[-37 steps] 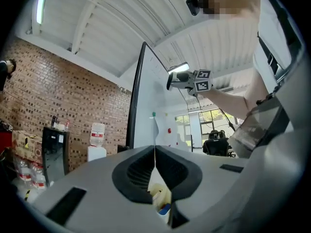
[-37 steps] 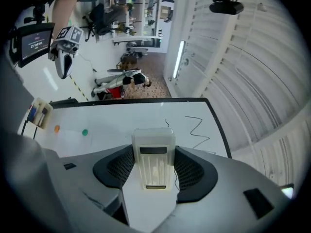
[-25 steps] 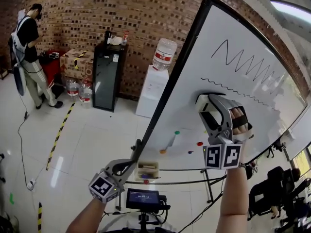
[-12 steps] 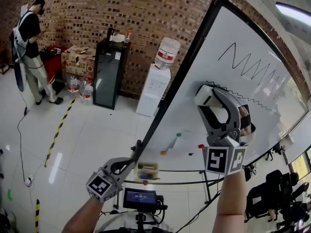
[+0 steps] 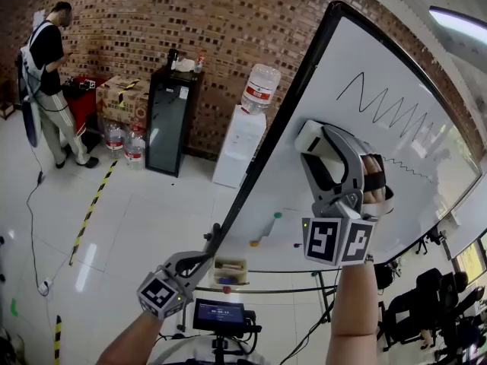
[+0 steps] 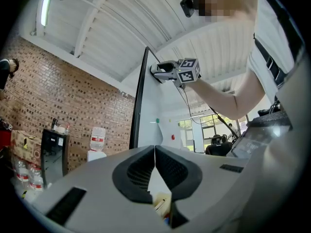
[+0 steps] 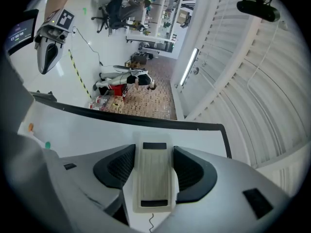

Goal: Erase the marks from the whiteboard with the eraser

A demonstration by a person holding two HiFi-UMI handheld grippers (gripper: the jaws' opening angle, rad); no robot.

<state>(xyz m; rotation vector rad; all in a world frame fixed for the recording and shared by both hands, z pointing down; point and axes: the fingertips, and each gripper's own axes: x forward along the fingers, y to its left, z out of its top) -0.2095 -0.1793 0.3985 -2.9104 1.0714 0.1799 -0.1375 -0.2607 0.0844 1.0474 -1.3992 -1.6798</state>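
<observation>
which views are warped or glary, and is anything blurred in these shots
Head view: the fisheye lens bows the whiteboard edge, the ceiling light is blown out, and there is soft glare on the floor. Left gripper view: dark round vignette, a mosaic patch at the top, and a bright light tube. Right gripper view: same vignette, eraser sharp, no motion blur.
</observation>
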